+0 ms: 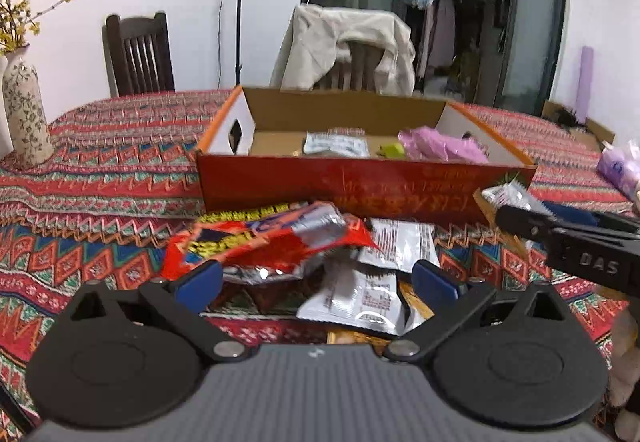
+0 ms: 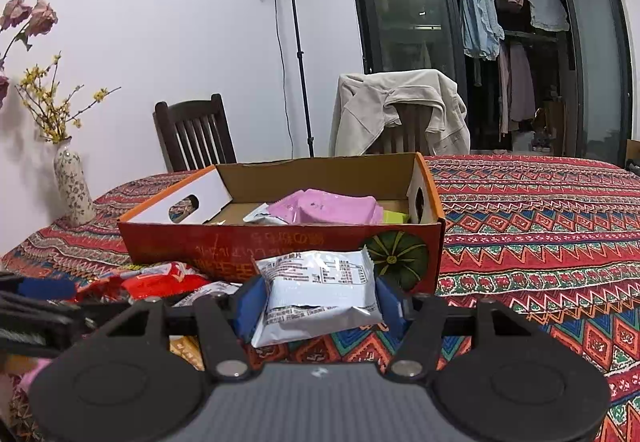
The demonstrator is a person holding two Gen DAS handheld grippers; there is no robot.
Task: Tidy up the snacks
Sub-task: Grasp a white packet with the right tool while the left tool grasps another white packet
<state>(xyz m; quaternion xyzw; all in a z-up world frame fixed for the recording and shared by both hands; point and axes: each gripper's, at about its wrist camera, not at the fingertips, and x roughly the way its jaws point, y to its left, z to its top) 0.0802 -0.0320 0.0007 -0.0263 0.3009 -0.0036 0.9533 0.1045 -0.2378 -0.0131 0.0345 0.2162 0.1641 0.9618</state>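
The counter (image 2: 540,210), under its striped red cloth, carried everything I had to sort, and the open red cardboard box (image 2: 280,246) stood across it directly ahead of both wrists, its long side turned square to me. Inside I could already see a pink packet (image 2: 332,208) and another white packet (image 1: 336,144) lying on the box floor.

Between me and the box front lay the loose pile of snacks (image 1: 320,262), with a crumpled red wrapper (image 1: 256,242) on top.

My right gripper (image 2: 318,306) was clamped on a white snack packet (image 2: 316,294), the blue pads pressing its two short sides so that its long axis ran across the jaws. It hung clear of the counter, just short of the box's front wall and toward the right end, near the printed pumpkin (image 2: 396,254).

My left gripper (image 1: 316,280) stood with its jaws apart over the pile, holding nothing.

As I judged it, the right hand was the nearer to a drop: the packet had only to rise over the front wall and go forward into the box.
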